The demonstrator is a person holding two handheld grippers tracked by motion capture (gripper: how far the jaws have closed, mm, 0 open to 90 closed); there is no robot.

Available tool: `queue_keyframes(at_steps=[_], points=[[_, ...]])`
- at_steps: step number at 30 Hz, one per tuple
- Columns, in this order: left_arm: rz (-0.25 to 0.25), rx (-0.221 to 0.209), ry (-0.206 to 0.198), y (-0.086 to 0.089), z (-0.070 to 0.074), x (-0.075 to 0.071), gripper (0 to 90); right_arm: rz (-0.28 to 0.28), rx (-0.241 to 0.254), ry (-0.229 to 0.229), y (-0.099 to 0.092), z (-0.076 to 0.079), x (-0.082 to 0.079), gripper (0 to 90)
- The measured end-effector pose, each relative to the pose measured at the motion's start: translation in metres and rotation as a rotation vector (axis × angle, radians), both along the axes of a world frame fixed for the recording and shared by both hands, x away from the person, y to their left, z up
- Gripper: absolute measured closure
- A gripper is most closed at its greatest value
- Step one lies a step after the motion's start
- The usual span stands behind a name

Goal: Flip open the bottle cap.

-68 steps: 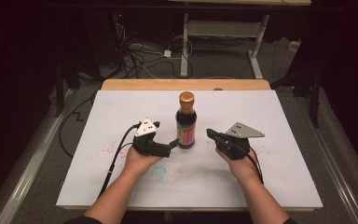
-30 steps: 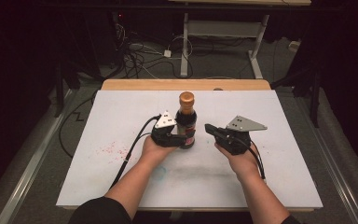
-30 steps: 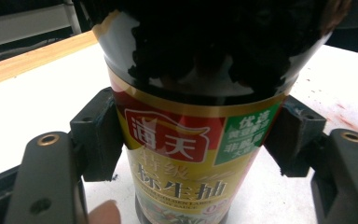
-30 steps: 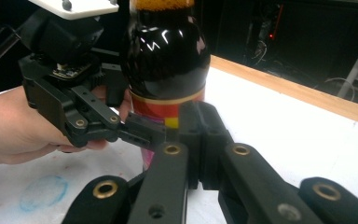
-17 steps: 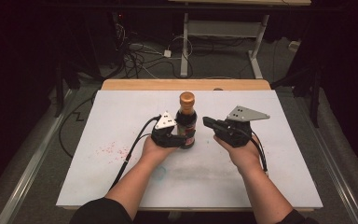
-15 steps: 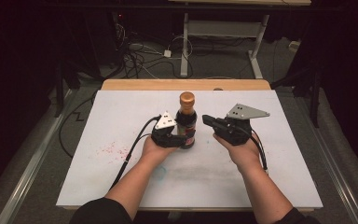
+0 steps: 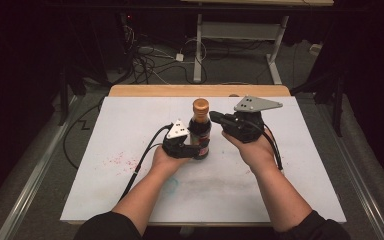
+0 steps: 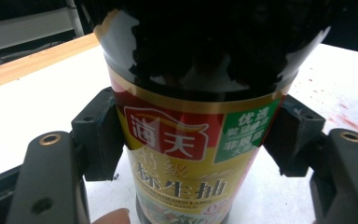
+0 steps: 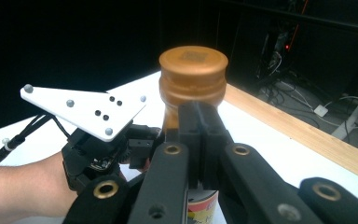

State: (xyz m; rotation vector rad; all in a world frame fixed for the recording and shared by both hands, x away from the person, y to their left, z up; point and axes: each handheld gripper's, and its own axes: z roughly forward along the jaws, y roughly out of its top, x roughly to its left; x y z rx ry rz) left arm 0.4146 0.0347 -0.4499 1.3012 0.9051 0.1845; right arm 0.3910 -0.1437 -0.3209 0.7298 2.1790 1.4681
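Note:
A dark soy sauce bottle with a copper cap stands upright near the middle of the white tabletop. My left gripper is shut on its lower body. In the left gripper view both pads press the sides of the yellow and red label. My right gripper is raised at the bottle's right, jaws shut on nothing. In the right gripper view its closed tips sit just in front of the neck, below the cap. The left gripper's white plate shows beyond.
A wooden strip runs along the table's far edge. Red specks mark the white surface at the left. Cables and white desk legs lie on the dark floor behind the table.
The left gripper moved in from the bottle's left and closed on it, then held still. The right gripper rose and drew closer to the bottle's neck.

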Motion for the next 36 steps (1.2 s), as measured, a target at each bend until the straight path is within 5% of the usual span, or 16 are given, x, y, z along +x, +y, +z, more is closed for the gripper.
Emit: queue_keyframes(at_steps=[2, 3, 4, 6, 7, 8, 15, 16, 17, 21, 22, 24, 26, 32, 33, 36], points=[[0.000, 0.001, -0.001, 0.000, 0.000, 0.000, 28.8, -0.001, -0.012, 0.006, 0.002, 0.003, 0.002, 90.0], [-0.043, 0.089, -0.021, 0.006, -0.001, 0.000, 28.8, -0.002, -0.017, 0.011, 0.002, 0.004, 0.002, 90.0], [-0.003, 0.009, -0.003, 0.000, 0.000, 0.000, 28.8, -0.003, -0.019, 0.010, 0.003, 0.005, 0.003, 90.0], [0.002, 0.002, -0.003, -0.001, 0.000, 0.000, 28.7, -0.001, -0.020, 0.012, 0.003, 0.007, 0.004, 90.0], [-0.037, 0.083, -0.020, 0.005, -0.001, 0.000, 28.8, -0.002, -0.023, 0.016, 0.004, 0.008, 0.004, 90.0], [0.001, 0.008, -0.005, -0.001, 0.000, -0.001, 28.8, -0.002, -0.029, 0.017, 0.004, 0.008, 0.004, 90.0], [0.004, 0.009, -0.008, -0.001, 0.000, -0.001, 29.1, 0.002, -0.067, 0.021, 0.008, 0.015, 0.006, 90.0], [-0.056, 0.193, -0.044, 0.011, -0.003, 0.000, 29.2, 0.004, -0.072, 0.024, 0.008, 0.016, 0.006, 90.0], [-0.047, 0.205, -0.042, 0.012, -0.003, 0.001, 29.3, 0.005, -0.076, 0.026, 0.008, 0.017, 0.007, 90.0], [-0.033, 0.175, -0.035, 0.009, -0.002, 0.000, 29.7, 0.005, -0.092, 0.034, 0.010, 0.019, 0.007, 90.0], [-0.031, 0.105, -0.028, 0.005, -0.001, -0.001, 29.8, 0.005, -0.098, 0.035, 0.010, 0.020, 0.007, 90.0], [-0.027, 0.097, -0.027, 0.004, -0.001, -0.001, 29.9, 0.003, -0.106, 0.036, 0.011, 0.021, 0.007, 90.0], [0.011, 0.023, -0.011, -0.002, 0.000, -0.001, 30.0, -0.001, -0.111, 0.037, 0.012, 0.021, 0.007, 90.0], [0.012, 0.029, -0.013, -0.002, 0.000, -0.001, 30.2, -0.008, -0.117, 0.035, 0.013, 0.022, 0.007, 90.0], [-0.016, 0.150, -0.032, 0.006, -0.002, 0.000, 30.3, -0.009, -0.118, 0.033, 0.013, 0.022, 0.006, 90.0], [-0.014, 0.148, -0.031, 0.006, -0.002, 0.000, 30.4, -0.012, -0.120, 0.036, 0.013, 0.023, 0.007, 90.0]])
